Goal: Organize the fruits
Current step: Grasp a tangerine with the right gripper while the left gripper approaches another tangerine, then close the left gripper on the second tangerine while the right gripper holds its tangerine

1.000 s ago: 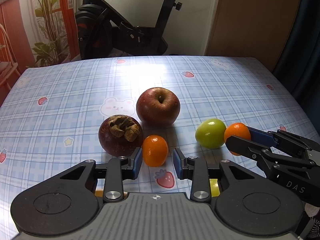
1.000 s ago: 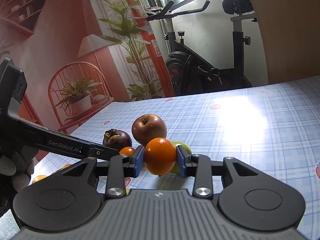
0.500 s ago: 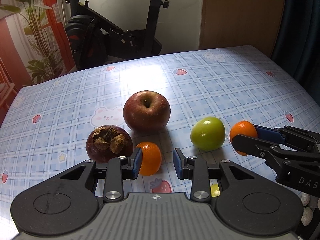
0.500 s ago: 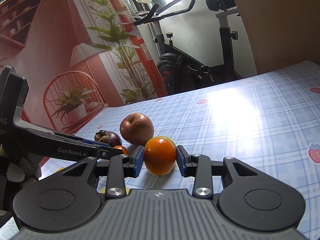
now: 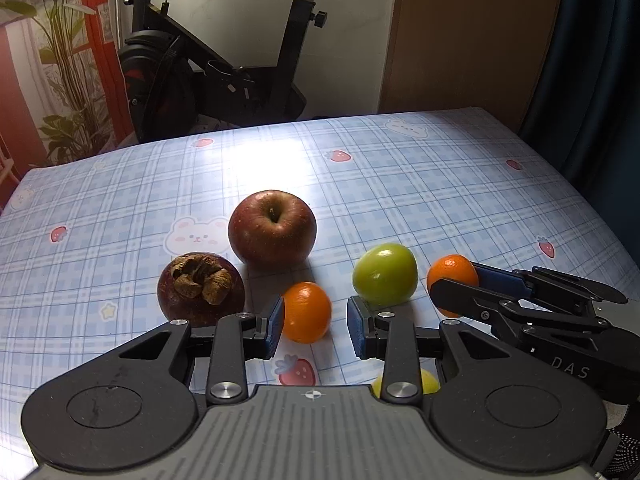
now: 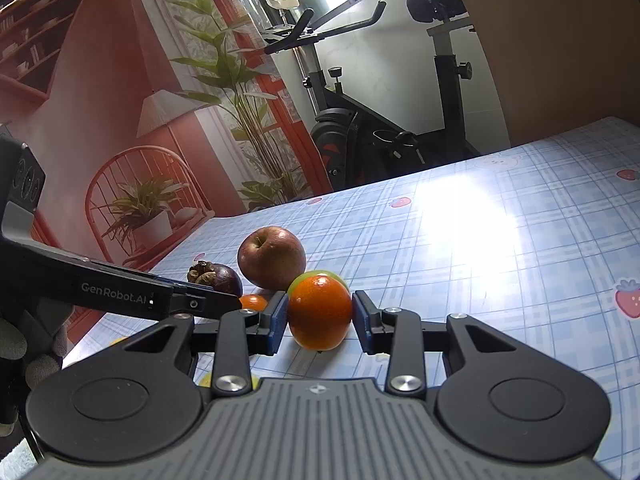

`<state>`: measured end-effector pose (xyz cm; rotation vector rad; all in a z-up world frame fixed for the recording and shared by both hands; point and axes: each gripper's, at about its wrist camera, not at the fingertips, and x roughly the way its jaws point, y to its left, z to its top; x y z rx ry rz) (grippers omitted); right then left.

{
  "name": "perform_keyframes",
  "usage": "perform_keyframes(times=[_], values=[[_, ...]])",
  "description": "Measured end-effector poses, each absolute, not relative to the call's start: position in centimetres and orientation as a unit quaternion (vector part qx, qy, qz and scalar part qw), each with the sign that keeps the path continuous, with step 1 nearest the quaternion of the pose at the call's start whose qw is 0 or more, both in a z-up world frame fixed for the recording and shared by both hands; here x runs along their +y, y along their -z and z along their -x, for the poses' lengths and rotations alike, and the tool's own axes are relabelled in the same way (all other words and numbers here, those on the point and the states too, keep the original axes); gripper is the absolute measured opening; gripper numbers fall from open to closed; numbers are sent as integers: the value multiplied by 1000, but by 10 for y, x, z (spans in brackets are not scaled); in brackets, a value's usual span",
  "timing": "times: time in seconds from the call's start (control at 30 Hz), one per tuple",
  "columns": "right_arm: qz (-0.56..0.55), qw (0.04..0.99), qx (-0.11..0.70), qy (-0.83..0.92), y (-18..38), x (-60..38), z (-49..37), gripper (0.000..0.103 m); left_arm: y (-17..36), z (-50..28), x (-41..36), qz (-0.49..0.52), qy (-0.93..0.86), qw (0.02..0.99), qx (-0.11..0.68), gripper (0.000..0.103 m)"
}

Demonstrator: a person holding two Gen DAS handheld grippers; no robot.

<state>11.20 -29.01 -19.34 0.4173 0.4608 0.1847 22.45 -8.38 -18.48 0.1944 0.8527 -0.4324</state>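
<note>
Left wrist view looks down along the left gripper (image 5: 314,326) at a table (image 5: 440,184) covered in a blue checked cloth printed with strawberries and bears. Its blue pads stand a little apart with a small orange (image 5: 306,312) between them; the fruit sits close against the left-hand pad, with a clear gap to the other pad, so the claw is narrow and not clamped on it. Just behind and to the left of that orange rests a dark purple mangosteen (image 5: 200,294), its dried brown calyx facing up. A red apple (image 5: 272,226) stands upright beyond it, stem hollow on top, close beside the mangosteen. To the right, a green fruit (image 5: 385,274) lies on the cloth. Further right, the right gripper (image 5: 454,288) reaches in from the side, its fingers closed around a second orange (image 5: 450,270). A bit of yellow fruit (image 5: 428,382) peeks out behind the left gripper's body; what it is cannot be told.

Right wrist view shows the right gripper (image 6: 320,322) pinching the second orange (image 6: 320,312) between both blue pads, low over the cloth. The green fruit (image 6: 308,278) shows just behind it, then the apple (image 6: 272,258) and the mangosteen (image 6: 216,280). An exercise bike (image 6: 384,132) stands beyond the table.
</note>
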Motion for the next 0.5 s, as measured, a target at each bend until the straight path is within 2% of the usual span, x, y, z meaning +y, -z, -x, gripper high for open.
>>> perform_keyframes(times=[0.5], values=[[-211,945,230,-95,196,-291,-114,38,204,-256,-90,-109,176,880,427,37]])
